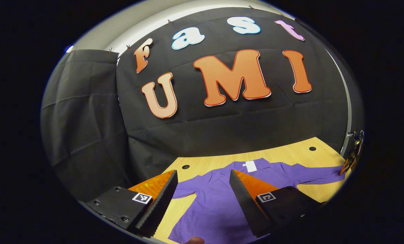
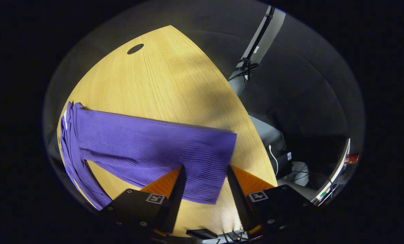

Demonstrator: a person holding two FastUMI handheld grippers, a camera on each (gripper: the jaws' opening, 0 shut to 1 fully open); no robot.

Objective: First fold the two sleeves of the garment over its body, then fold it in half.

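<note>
Both sets of jaws apart, nothing clamped, above one purple garment (image 1: 219, 203) spread flat on the wooden table (image 1: 290, 154).

In the left gripper view, left gripper (image 1: 202, 200) held wide open over the garment's body, collar with a white tag (image 1: 249, 166) pointing away toward the black cloth wall (image 1: 222, 128), one sleeve (image 1: 319, 173) stretched out rightward to the table's edge, the other gripper's tip (image 1: 349, 162) just beyond its end. In the right gripper view, right gripper (image 2: 205, 189) open just above the cuff end of that sleeve (image 2: 154, 149), long axis running left to right across the tabletop (image 2: 161, 81), body bunched at the far left. One garment, two grippers; two dark round holes in the table in the left gripper view, one in the right gripper view.
</note>
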